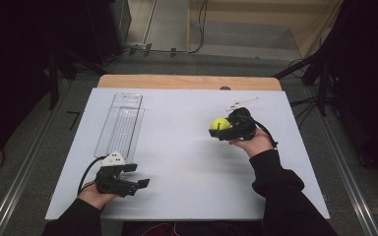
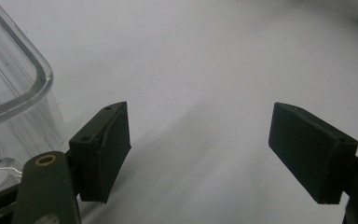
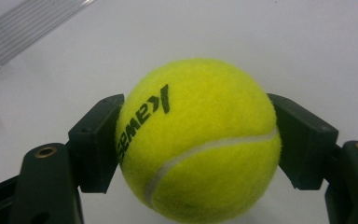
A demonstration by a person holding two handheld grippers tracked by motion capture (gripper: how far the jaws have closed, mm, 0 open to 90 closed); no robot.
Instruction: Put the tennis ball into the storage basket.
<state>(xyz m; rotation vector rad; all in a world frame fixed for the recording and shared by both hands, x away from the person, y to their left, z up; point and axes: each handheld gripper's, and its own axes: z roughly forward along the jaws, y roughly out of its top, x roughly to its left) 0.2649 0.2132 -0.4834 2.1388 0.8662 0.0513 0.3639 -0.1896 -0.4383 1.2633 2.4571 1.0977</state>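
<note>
Right of centre in the high view, the right hand-held gripper [image 1: 222,131] clamped a yellow tennis ball [image 1: 220,123] above the white table [image 1: 187,162]; in the right gripper view its pads [image 3: 98,140] pressed the ball's [image 3: 200,140] sides. Lower left, the left hand-held gripper [image 1: 139,175] stood wide and empty, just beside the clear plastic tray [image 1: 120,123], whose corner [image 2: 14,88] showed in the left gripper view.

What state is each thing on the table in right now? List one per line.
Tennis ball: clamped between the jaws of the right gripper, over the white table.
Right gripper: shut on the tennis ball.
Left gripper: open, nothing between its jaws.
Clear tray: flat on the table, empty.
</note>
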